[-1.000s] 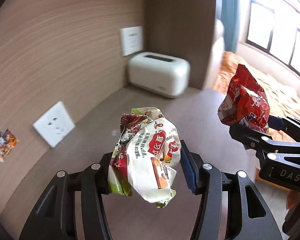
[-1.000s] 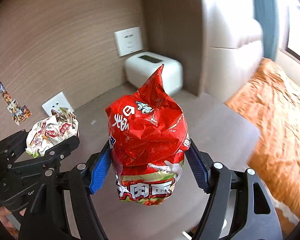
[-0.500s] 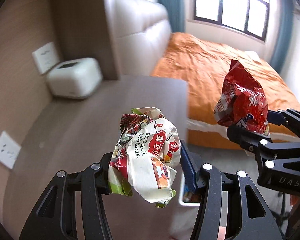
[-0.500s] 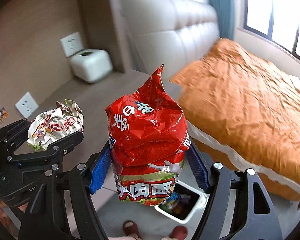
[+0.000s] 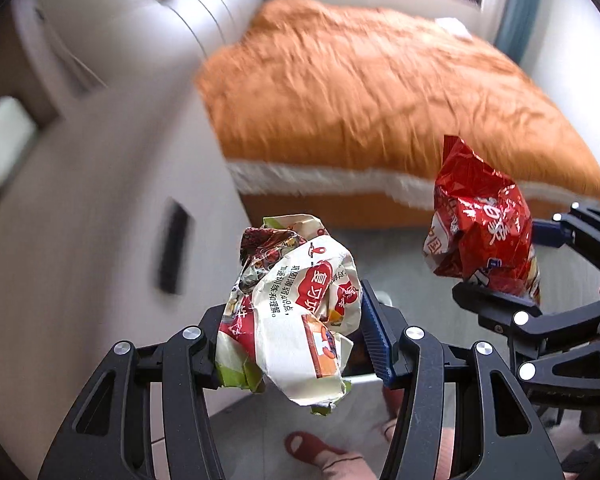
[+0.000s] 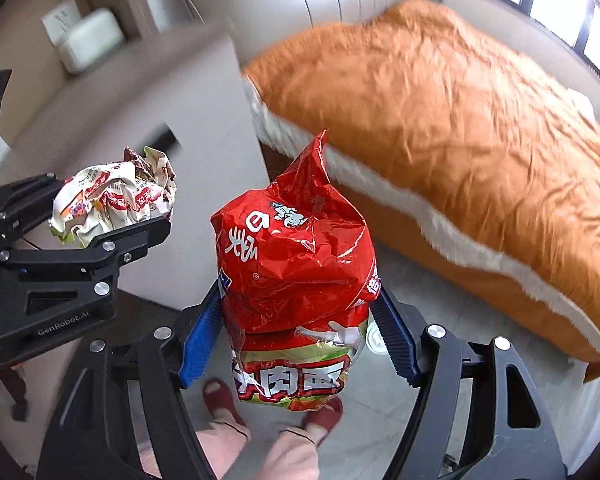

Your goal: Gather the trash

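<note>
Clamping a crumpled white wrapper (image 5: 288, 312), the left gripper (image 5: 296, 336) hangs beside the right gripper (image 6: 300, 332), pinching a red noodle bag (image 6: 296, 276) near the orange bed (image 6: 440, 120).

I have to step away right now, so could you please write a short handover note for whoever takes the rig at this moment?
Left gripper: jaws shut on a crumpled white wrapper, held in the air.
Right gripper: jaws shut on a red noodle bag, also held up.
Both are over the floor beside the bed; the person's slippers are below.
Done: both pieces of trash are picked up.
Left: drop both in a bin. No bin is clearly visible in either view, so locate it first.
</note>
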`<state>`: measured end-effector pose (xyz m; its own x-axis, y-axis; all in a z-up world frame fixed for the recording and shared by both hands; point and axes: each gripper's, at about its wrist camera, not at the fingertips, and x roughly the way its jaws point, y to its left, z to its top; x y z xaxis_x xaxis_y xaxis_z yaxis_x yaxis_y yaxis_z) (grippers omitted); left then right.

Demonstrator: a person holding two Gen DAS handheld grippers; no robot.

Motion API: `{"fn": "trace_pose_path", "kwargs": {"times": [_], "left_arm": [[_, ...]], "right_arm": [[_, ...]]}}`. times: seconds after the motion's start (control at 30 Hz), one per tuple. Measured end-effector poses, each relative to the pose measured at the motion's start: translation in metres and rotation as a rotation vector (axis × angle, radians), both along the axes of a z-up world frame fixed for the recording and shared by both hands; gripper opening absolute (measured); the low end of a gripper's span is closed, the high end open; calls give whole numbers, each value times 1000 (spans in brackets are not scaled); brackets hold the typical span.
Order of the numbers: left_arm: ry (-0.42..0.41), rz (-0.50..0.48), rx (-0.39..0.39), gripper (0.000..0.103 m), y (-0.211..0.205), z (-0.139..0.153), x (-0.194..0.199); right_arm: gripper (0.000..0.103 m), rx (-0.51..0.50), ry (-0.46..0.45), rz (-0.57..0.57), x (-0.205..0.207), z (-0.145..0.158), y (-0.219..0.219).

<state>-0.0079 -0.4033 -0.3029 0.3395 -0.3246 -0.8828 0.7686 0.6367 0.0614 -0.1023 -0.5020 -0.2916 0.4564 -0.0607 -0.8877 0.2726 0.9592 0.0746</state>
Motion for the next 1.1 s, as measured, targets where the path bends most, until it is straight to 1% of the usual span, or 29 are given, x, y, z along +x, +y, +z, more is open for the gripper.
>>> {"fn": "trace_pose_path", "kwargs": {"times": [0.03,0.07,0.1,0.13,0.17,0.2,0.23,0.3,0.37,0.4,0.43,0.47,0.5,0.57,0.63,0.67,0.73,0.87,0.93,0.97,1.03,1.07,1.1], "left_arm": [[16,-8,15,53,-5,-19,0],[30,-13,22,53,-7,-32,2],[60,-25,28,53,-11,-54,3],[84,-32,29,53,-14,-73,3],[114,-41,36,53,-17,-98,4],[131,-47,45,53,-21,-113,5],[147,-52,62,53,-23,-135,4],[166,-64,84,53,-27,-172,5],[194,-70,102,54,-30,-208,9],[206,-74,103,56,-31,-223,11],[218,-74,107,58,-32,-233,13],[238,-75,113,74,-34,-246,17],[261,-69,122,97,-34,-262,19],[266,-50,138,98,-34,-283,20],[279,-54,158,98,-37,-300,20],[278,-58,167,98,-38,-305,19],[280,-68,168,98,-38,-305,16],[273,-88,161,98,-39,-290,14],[257,-87,150,98,-41,-275,14],[256,-85,142,98,-42,-267,14],[234,-77,123,98,-42,-243,16],[227,-75,116,98,-42,-236,16],[218,-71,106,98,-42,-223,17]], "right_arm": [[72,11,17,-3,-1,-17,-5],[72,24,40,-9,0,-39,-9],[72,36,56,-9,1,-59,-13],[72,45,68,-7,2,-72,-15],[72,55,91,-1,4,-97,-16],[72,64,104,5,5,-117,-17],[72,72,118,13,7,-138,-17],[72,73,133,28,8,-167,-18],[75,49,151,47,5,-200,-18],[79,50,160,62,4,-216,-19],[91,55,176,76,3,-231,-18],[98,63,213,100,3,-254,-21],[99,60,233,113,2,-266,-21],[99,41,271,136,-1,-292,-22],[99,31,282,146,-4,-305,-23],[99,21,284,143,-5,-310,-24],[99,21,280,135,-7,-310,-21],[99,15,256,114,-6,-293,-21],[99,6,248,113,-2,-285,-23],[99,0,234,109,-2,-273,-22],[99,-1,224,101,1,-262,-24],[99,-7,213,89,0,-249,-24],[99,-11,206,83,1,-243,-25]]}}
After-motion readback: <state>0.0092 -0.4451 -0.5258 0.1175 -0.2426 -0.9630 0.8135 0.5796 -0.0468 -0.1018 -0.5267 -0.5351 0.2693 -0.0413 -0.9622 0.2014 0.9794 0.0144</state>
